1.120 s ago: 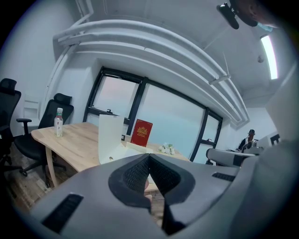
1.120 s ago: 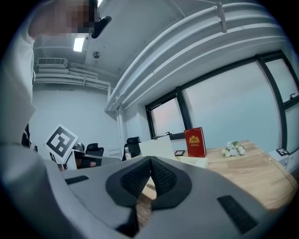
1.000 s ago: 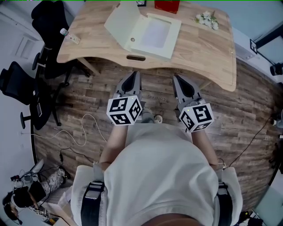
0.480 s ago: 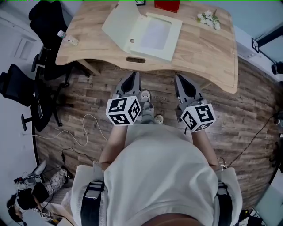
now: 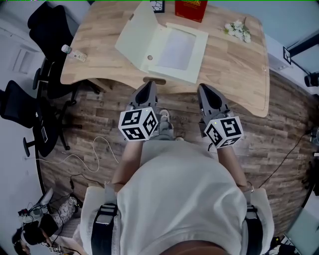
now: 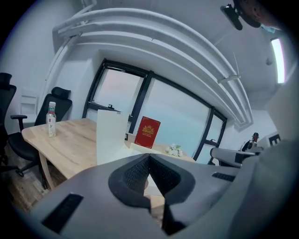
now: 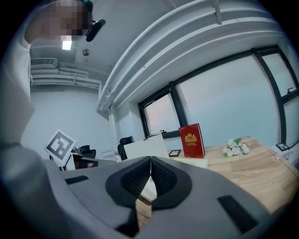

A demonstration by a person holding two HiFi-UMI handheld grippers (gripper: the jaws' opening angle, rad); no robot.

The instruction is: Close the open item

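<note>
Hovering just off the near side of the open box [image 5: 172, 47], your left claw [image 5: 147, 85] and right claw [image 5: 205, 88] both point toward it. They sit side by side at the front edge of the tabletop [image 5: 234, 64], not touching the box. Both claws are pinched together at the tips with nothing in them, and each gripper view shows that plainly.

The box lies flat on the tabletop with its tray facing up. Its lid [image 5: 135, 29] is swung open and stands up along the box's left side. Right behind the box a red book [image 5: 190, 7] stands upright. Off to the box's right there's a little bunch of white flowers [image 5: 238, 30]. Well away to its left you've got a small bottle [image 5: 73, 53] near the tabletop's far-left edge, with black chairs [image 5: 47, 25] parked beyond that.
</note>
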